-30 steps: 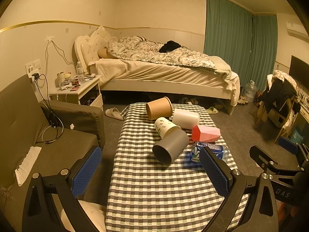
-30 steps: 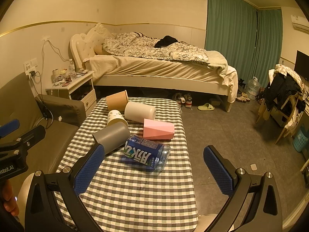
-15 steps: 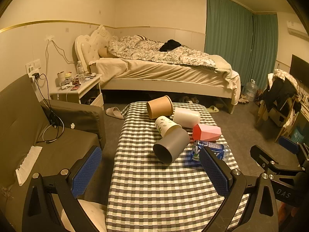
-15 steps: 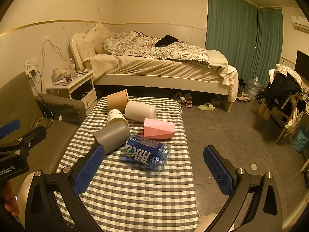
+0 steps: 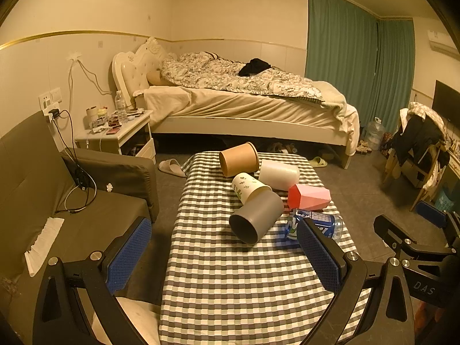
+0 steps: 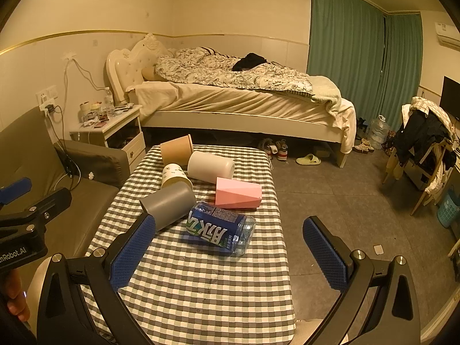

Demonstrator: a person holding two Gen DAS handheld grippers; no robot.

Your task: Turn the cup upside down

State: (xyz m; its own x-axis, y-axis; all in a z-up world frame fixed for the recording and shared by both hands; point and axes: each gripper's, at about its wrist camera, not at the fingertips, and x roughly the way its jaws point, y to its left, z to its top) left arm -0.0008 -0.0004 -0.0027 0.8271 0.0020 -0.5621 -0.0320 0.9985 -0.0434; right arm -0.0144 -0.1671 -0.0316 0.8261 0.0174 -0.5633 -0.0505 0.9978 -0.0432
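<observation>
Tabletop: covered in a grey-and-white checked cloth, standing in a bedroom.
Grey cup: lay on its side near the tabletop's middle, mouth toward the left wrist camera, touching the leaf-print cup.
Other cups: brown cup, white cup and pink faceted cup, all on their sides.
Blue bottle: lay just beside the grey cup; contents could not be made out.
Room: bed behind, nightstand and dark sofa on the left, green curtains on the right.
Left gripper: fingers spread, holding nothing, above the near tabletop.
Right gripper: fingers spread, empty.
</observation>
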